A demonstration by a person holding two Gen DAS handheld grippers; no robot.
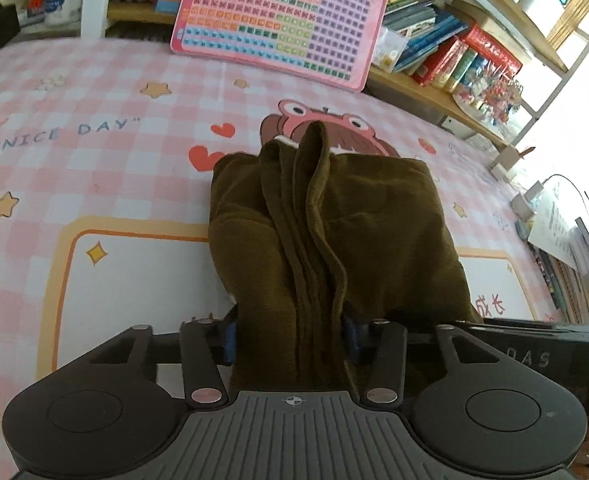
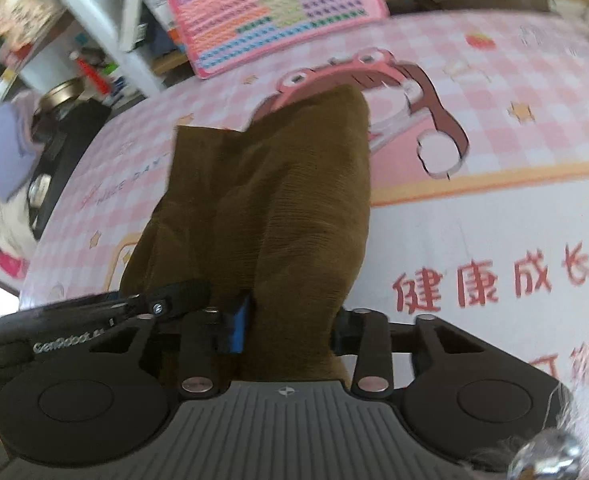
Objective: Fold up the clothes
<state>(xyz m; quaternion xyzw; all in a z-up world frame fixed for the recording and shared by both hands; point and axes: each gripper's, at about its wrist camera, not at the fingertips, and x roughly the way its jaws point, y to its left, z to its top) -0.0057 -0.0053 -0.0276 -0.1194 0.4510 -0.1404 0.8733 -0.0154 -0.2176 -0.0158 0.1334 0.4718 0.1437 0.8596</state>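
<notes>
A dark olive-brown garment lies bunched on the pink checked tablecloth, its far edge over a cartoon frog print. My left gripper is shut on its near edge, with thick folds of cloth running between the blue pads. The same garment fills the middle of the right wrist view. My right gripper is shut on its near edge too, cloth pressed against the blue pad. The other gripper's body shows at the right in the left view and at the left in the right view.
A pink keyboard toy leans against the shelves at the table's far edge. Books fill the shelves on the right. Papers and small boxes lie along the right edge. A dark device and jar sit at the left edge.
</notes>
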